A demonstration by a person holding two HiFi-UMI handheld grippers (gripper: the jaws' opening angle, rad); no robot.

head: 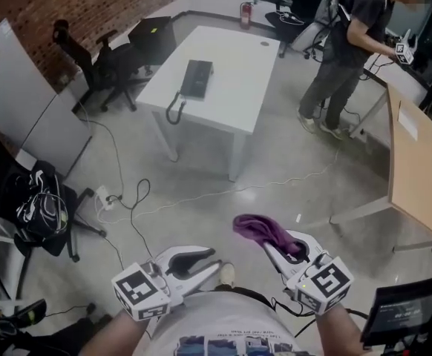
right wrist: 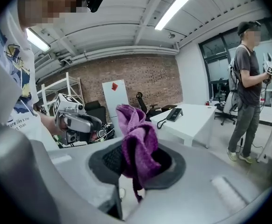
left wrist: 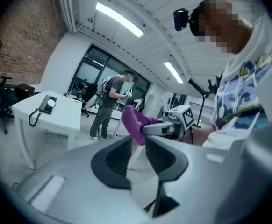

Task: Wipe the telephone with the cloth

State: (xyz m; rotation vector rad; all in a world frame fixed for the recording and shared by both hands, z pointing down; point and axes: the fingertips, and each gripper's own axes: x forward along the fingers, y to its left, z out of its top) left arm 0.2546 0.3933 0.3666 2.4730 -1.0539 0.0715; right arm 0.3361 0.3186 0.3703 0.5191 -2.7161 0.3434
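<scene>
**Cloth in the gripper, telephone across the room**

The right gripper (head: 274,243) is clamped on the purple cloth (head: 259,228), which bunches up past the jaws in a soft, limp wad. It looks light and will fold over rather than push, so the loose bulge is likely the part to press with.

The left gripper (head: 213,262) holds nothing, and its jaws stand only narrowly apart.

The telephone (head: 196,78) lies well apart from both, on the white surface (head: 238,87), with its coiled cord hanging over the edge. It is probably rigid but light enough to slide, and the handset may be loose. Steadying the base with the left gripper seems wise.
</scene>
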